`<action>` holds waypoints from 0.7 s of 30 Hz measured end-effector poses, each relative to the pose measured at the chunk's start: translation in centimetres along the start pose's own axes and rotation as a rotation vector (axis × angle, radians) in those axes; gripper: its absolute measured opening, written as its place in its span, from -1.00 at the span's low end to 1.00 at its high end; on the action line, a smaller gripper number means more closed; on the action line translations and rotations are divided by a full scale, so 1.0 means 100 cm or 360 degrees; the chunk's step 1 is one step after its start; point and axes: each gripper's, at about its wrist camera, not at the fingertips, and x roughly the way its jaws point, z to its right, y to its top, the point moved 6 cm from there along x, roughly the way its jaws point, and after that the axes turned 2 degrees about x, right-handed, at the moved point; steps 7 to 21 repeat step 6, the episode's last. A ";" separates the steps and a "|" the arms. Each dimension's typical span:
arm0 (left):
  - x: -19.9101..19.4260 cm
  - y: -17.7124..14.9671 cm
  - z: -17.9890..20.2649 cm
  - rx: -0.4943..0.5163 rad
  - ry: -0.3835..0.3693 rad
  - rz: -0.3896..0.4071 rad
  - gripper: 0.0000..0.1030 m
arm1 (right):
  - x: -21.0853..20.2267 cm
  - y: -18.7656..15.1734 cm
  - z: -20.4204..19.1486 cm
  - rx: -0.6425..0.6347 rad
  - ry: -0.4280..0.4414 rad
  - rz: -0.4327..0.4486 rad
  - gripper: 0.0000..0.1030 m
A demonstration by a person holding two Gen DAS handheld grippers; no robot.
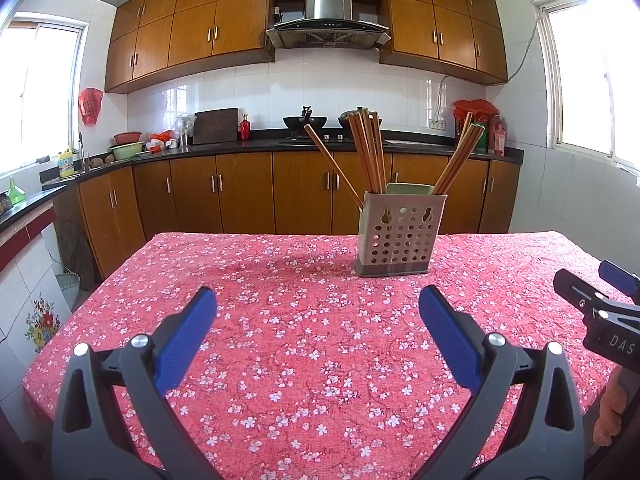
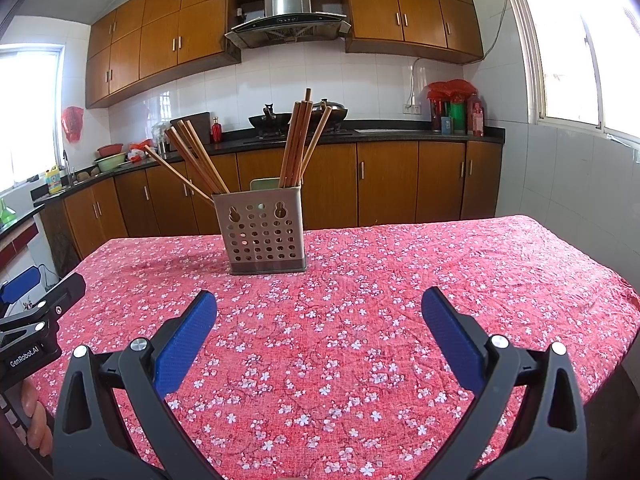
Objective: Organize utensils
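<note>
Chopsticks [image 1: 368, 152] splay in holder [image 1: 400, 236] at counter's [image 1: 280, 340] far edge; left gripper [image 1: 318, 304] and right gripper [image 2: 320, 306] spread, empty, likely staged to reach.

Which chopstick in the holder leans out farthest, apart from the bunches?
The single chopstick on the holder's left side. It slants far out alone, while the others stand grouped in a middle bunch and a right bunch.

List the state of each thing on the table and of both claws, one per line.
Left claw: open, empty, above the tablecloth.
Right claw: open, empty, above the tablecloth.
Utensil holder: upright on the tablecloth.
Chopsticks: standing in the holder, leaning in separate bunches.
One chopstick: tilted far to the left, apart from the bunches.
</note>
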 end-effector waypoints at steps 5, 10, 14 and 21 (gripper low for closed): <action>0.000 0.000 0.001 -0.0006 -0.0004 -0.0003 0.92 | 0.001 -0.001 0.000 0.0004 -0.0001 -0.0001 0.97; 0.000 0.000 0.002 -0.0005 -0.0004 -0.0004 0.92 | 0.001 -0.001 0.000 0.0003 -0.0001 0.0000 0.97; 0.000 0.000 0.002 -0.0005 -0.0004 -0.0004 0.92 | 0.001 -0.001 0.000 0.0003 -0.0001 0.0000 0.97; 0.000 0.000 0.002 -0.0005 -0.0004 -0.0004 0.92 | 0.001 -0.001 0.000 0.0003 -0.0001 0.0000 0.97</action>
